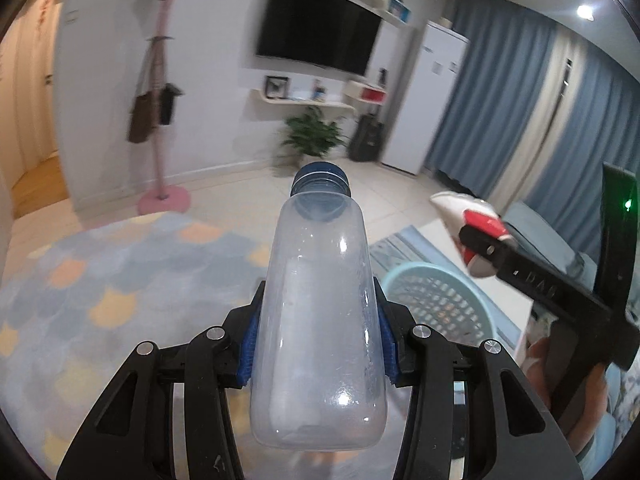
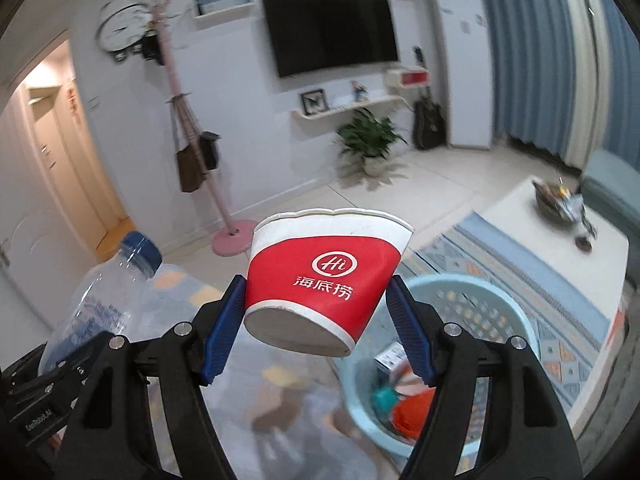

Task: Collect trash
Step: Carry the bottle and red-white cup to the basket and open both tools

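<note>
Trash in your grippers is light and crushable: an empty clear plastic bottle with a blue cap (image 1: 320, 312) and a red-and-white paper cup (image 2: 326, 276), both carried above the patterned rug. Squeeze gently; the thin walls would likely dent. Your left gripper (image 1: 316, 344) pinches the bottle's lower body between its blue pads. Your right gripper (image 2: 320, 324) stands wide, clamping the cup near its base. Below, beside the white table's edge (image 2: 532, 216), waits a pale-blue perforated plastic basket (image 2: 508, 312), already holding scraps.
</note>
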